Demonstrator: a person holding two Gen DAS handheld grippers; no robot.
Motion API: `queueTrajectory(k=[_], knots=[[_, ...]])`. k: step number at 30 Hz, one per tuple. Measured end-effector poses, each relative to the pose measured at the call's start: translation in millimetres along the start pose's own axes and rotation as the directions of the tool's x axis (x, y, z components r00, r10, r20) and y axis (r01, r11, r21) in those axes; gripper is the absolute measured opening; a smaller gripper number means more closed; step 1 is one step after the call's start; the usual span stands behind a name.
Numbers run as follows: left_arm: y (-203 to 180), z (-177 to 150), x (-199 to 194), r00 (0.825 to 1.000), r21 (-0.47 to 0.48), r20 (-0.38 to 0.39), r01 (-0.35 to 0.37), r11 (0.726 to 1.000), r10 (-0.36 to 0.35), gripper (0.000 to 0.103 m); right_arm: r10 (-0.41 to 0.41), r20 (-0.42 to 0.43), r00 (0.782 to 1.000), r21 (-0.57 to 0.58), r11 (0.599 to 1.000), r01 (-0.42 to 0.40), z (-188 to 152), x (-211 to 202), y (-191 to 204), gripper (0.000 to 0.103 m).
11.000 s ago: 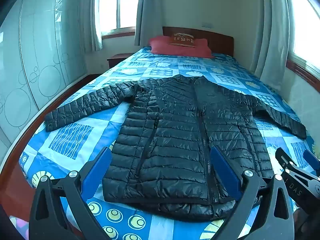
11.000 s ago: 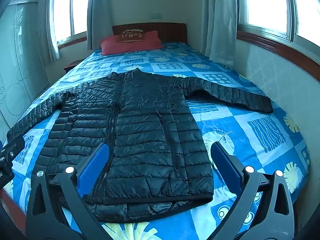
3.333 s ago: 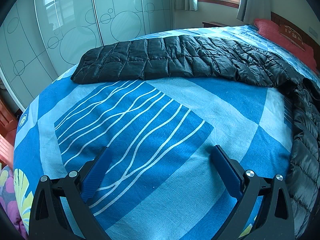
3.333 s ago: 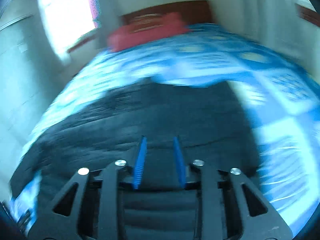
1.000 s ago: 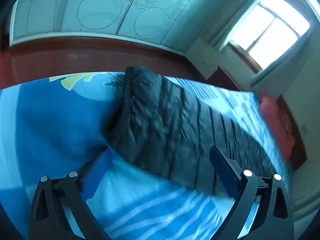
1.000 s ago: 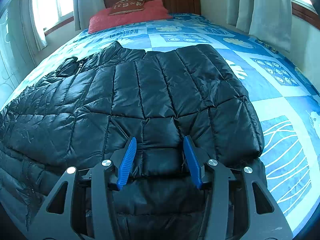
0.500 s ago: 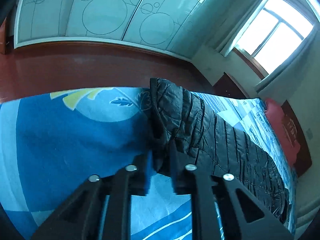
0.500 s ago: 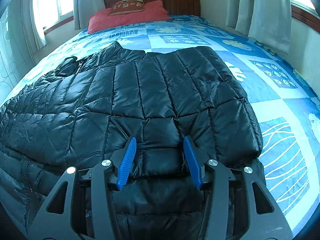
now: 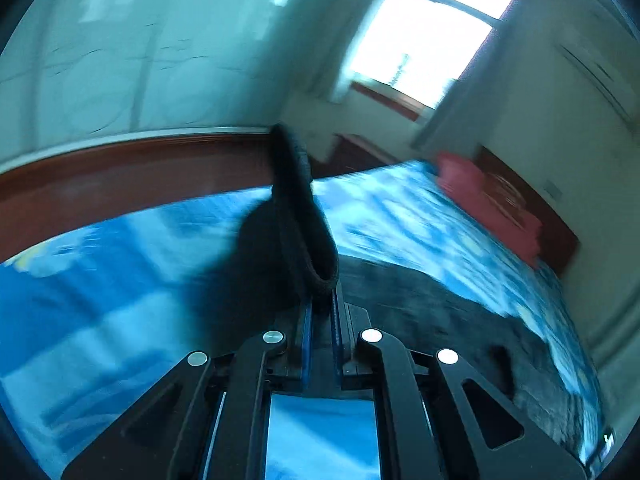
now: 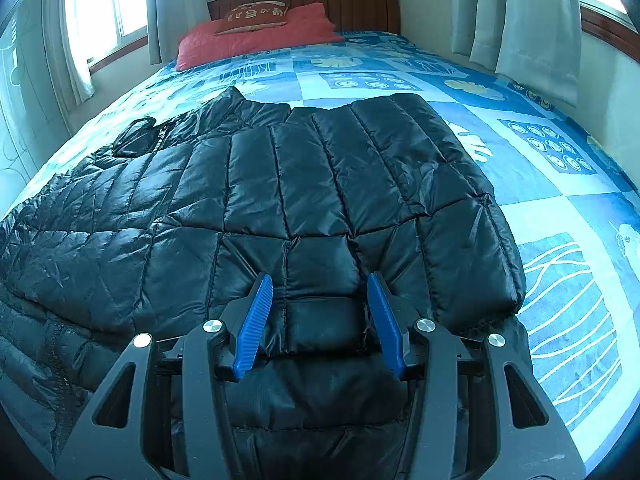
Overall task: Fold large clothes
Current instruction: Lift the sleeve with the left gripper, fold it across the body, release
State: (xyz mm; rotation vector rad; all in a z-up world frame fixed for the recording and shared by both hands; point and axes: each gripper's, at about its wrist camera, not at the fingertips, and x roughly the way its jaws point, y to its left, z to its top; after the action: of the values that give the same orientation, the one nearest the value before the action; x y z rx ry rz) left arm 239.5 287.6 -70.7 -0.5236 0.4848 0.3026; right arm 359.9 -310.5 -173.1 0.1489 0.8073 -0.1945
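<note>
A black quilted puffer jacket [image 10: 280,192] lies on the blue patterned bed [image 10: 560,184]; its right sleeve is folded across the body. My right gripper [image 10: 320,304] is partly open, low over the folded sleeve near the hem, holding nothing. My left gripper [image 9: 320,304] is shut on the jacket's left sleeve cuff [image 9: 298,208], which stands up from the jaws above the bed [image 9: 100,264]. The rest of the jacket [image 9: 460,312] shows dark at right; that view is blurred.
A red pillow [image 10: 256,34] and wooden headboard [image 10: 352,4] are at the far end. Curtains [image 10: 536,20] hang at right and a window [image 10: 108,0] at left. A frosted wardrobe [image 9: 120,60] and red-brown floor [image 9: 120,172] lie beyond the bed's left side.
My left gripper has lifted the pinched sleeve cuff off the bed and swung, blurring its view. The right gripper has stayed put over the folded sleeve.
</note>
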Motion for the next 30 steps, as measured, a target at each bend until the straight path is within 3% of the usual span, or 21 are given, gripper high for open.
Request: queueTrajectory(k=[6, 11, 15, 22, 26, 28, 29, 30], knots=[[-115, -41, 23, 0.985, 0.138, -0.096, 0.157, 0.978, -0.144, 0.007, 0.012, 0.004, 1.0, 0.015, 1.0, -0.012, -1, 0, -2, 0.049], [-193, -85, 44, 0.961, 0.231, -0.193, 0.24, 0.943, -0.198, 0.007, 0.022, 0.006, 1.0, 0.024, 0.999, -0.022, -2, 0, -2, 0.05], [-251, -126, 56, 0.945, 0.33, -0.254, 0.283, 0.901, -0.204, 0.007, 0.036, 0.008, 0.999, 0.03, 0.999, -0.036, -2, 0, -4, 0.052], [-308, -187, 70, 0.92, 0.423, -0.344, 0.331, 0.844, -0.189, 0.007, 0.045, 0.008, 0.999, 0.031, 0.999, -0.045, -3, -1, -1, 0.055], [-315, -200, 68, 0.925, 0.475, -0.351, 0.31, 0.824, -0.145, 0.01, 0.047, 0.007, 0.999, 0.03, 0.998, -0.047, -2, -2, 0, 0.057], [-314, -197, 60, 0.924, 0.489, -0.355, 0.311, 0.815, -0.14, 0.027, 0.049, 0.003, 0.999, 0.023, 0.999, -0.049, -1, -4, 2, 0.061], [-314, -196, 54, 0.924, 0.495, -0.356, 0.316, 0.809, -0.144, 0.051, 0.049, 0.001, 0.999, 0.019, 0.999, -0.049, 0, -5, 3, 0.063], [-312, -194, 47, 0.929, 0.499, -0.338, 0.312, 0.809, -0.15, 0.067, 0.035, 0.003, 0.999, 0.017, 0.999, -0.035, 1, -10, 5, 0.063]])
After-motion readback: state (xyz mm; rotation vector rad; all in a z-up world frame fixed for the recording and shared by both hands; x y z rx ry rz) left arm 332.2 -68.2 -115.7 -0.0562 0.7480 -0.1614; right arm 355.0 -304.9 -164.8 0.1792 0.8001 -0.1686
